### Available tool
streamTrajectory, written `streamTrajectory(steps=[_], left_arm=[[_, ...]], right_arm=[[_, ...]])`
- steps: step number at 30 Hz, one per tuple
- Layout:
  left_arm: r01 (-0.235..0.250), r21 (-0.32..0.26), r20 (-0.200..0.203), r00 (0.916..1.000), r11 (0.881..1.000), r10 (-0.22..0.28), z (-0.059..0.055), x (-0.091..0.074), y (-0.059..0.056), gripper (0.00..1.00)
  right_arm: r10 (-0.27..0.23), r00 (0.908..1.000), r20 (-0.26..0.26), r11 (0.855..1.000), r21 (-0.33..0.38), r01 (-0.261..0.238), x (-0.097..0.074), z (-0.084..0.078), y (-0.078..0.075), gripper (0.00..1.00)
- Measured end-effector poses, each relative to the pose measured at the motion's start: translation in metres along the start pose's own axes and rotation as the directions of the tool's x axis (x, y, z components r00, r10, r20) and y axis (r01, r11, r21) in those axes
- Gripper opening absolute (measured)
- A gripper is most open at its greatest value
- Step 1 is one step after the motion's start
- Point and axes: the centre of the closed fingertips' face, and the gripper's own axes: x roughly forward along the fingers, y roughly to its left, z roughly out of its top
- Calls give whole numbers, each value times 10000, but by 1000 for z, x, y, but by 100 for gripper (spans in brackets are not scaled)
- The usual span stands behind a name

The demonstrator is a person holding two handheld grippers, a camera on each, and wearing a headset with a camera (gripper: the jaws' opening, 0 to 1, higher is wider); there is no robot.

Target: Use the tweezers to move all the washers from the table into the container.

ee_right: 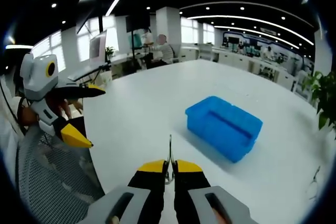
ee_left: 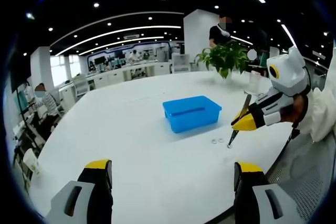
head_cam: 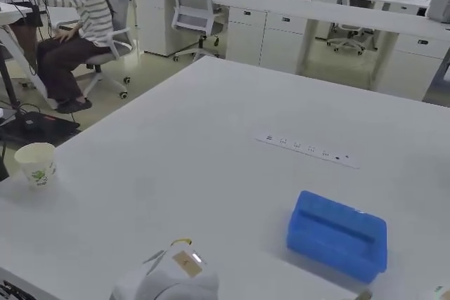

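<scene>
White table (head_cam: 176,152): one blue container (head_cam: 337,233), two washers (ee_left: 216,141); right gripper (ee_right: 169,165) pinching tweezers (ee_right: 170,150), left gripper (ee_left: 172,166) fingers spread.

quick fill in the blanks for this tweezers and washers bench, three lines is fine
The rectangular plastic container on the white table is ____ in colour.
The right gripper is ____ on the thin metal tweezers.
The left gripper is ____, holding nothing.
Missing words: blue, shut, open.
</scene>
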Motion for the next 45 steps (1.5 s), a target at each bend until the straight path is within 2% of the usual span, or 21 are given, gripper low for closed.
streamTrajectory(steps=[7, 18, 21, 22, 24, 25, 27, 30, 36, 45], left_arm=[[32, -40, 24, 10000, 10000, -32, 0, 0, 0, 99], [13, -5, -65, 10000, 10000, -13, -2, 0, 0, 99], [-40, 81, -147, 9999, 10000, 41, -3, -1, 1, 84], [-44, 68, -150, 9999, 10000, 45, -3, -1, 1, 83], [351, -203, 198, 9992, 9992, -347, 4, -2, -6, 94], [319, -175, 168, 9994, 9993, -316, 3, -2, -6, 98], [17, 107, -84, 10000, 9999, -16, -1, -1, -1, 97], [265, -84, 46, 9996, 9996, -265, 1, -1, -5, 96], [233, -11, -25, 9997, 9997, -233, 0, -1, -5, 95], [261, 9, -50, 9996, 9997, -261, -1, 0, -6, 99]], right_arm=[[86, 9997, 243, 9999, 128, -89, -7, 15, -3, 1], [19, 9995, 304, 9994, -334, -9, -9, 28, -10, 1], [7, 9995, 331, 9995, -322, 4, -9, 30, -11, 1], [-3, 9994, 341, 9995, -319, 14, -9, 30, -11, 1], [0, 9994, 350, 9996, -297, 10, -9, 31, -12, 1], [-4, 9994, 355, 9996, -293, 15, -9, 31, -12, 1], [-7, 9994, 355, 9995, -313, 19, -9, 32, -13, 1], [-27, 9993, 374, 9992, -394, 42, -9, 35, -15, 1], [-111, 9989, 465, 9987, -498, 134, -8, 43, -23, 1], [-356, 9968, 709, 9957, -829, 415, -4, 68, -46, 2]])
